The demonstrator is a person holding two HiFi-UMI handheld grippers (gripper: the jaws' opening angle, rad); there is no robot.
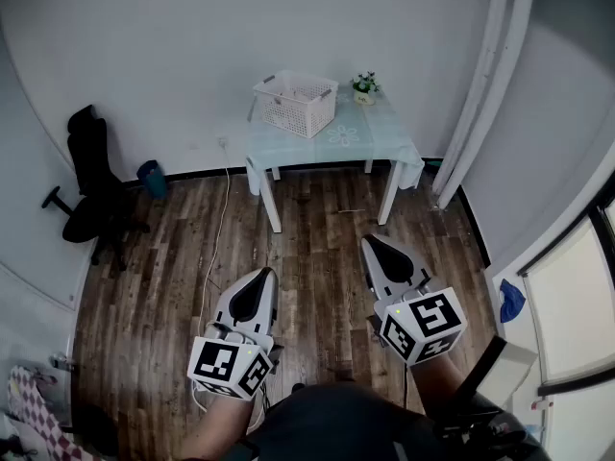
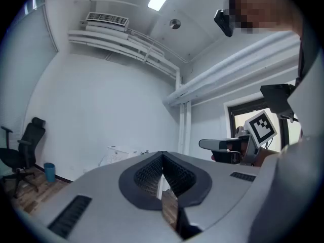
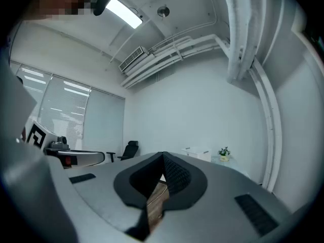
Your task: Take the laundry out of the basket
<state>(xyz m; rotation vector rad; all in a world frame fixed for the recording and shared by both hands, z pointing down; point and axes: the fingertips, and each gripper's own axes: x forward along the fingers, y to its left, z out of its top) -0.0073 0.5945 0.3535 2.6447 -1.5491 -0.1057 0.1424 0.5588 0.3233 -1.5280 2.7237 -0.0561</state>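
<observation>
While left tool [image 1: 265, 275] and right tool [image 1: 369, 243] seem shut, basket [image 1: 296, 105] sits apart.

I saw the white, lattice-walled basket [image 1: 296, 104] standing upright on the left end of the small table [image 1: 370, 137], turned corner-on and far across the room. I couldn't tell what lay inside.

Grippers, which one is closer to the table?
The right gripper: its tip lies farther forward, nearer the table, than the left gripper.
</observation>
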